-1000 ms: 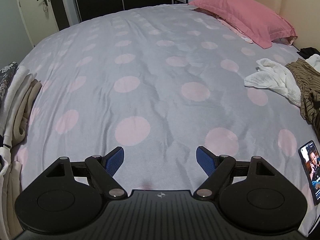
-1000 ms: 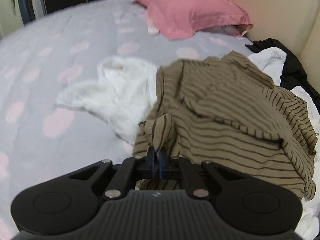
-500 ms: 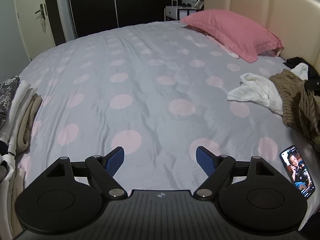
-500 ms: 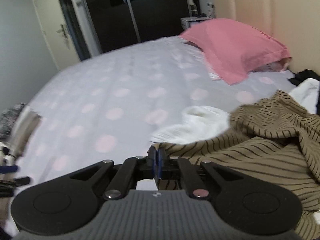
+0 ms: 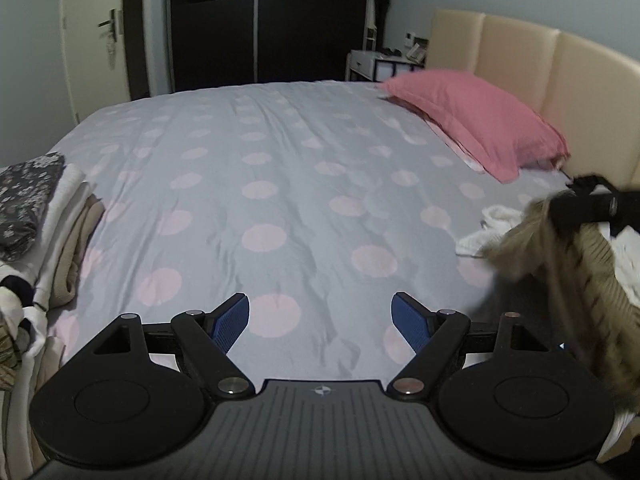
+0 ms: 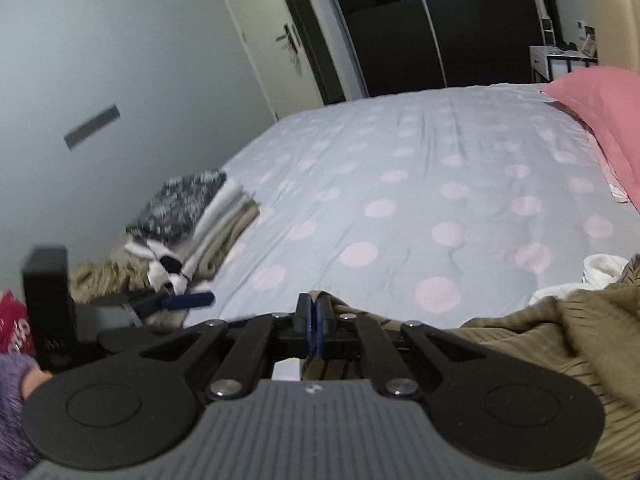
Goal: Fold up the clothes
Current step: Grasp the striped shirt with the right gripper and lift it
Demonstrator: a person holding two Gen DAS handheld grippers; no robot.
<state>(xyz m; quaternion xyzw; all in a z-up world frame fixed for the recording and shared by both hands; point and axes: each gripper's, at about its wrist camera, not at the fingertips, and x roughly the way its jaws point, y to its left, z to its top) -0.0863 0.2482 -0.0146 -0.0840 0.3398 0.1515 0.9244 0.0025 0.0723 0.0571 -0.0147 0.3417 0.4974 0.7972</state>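
Observation:
An olive-brown striped garment [image 5: 568, 272] hangs at the right edge of the left wrist view, lifted off the bed. My right gripper [image 5: 560, 212] is shut on its top edge. In the right wrist view that gripper [image 6: 314, 312] has its blue pads pressed together on the cloth, and the striped garment [image 6: 540, 344] trails off to the lower right. My left gripper [image 5: 320, 320] hovers open over the dotted bedspread [image 5: 280, 168], with nothing between its fingers. A crumpled white garment [image 5: 484, 228] lies on the bed just beyond the striped one.
A stack of folded clothes [image 5: 48, 220] sits at the bed's left edge. A pink pillow [image 5: 480, 120] lies against the beige headboard [image 5: 560, 64]. A dark wardrobe [image 5: 256, 20] and a door [image 5: 96, 40] stand beyond the bed. A purple sleeve [image 6: 12, 392] shows in the right wrist view.
My right gripper has lifted the striped garment off the pile and swung it left over the bed. My left gripper has risen a little and stays open.

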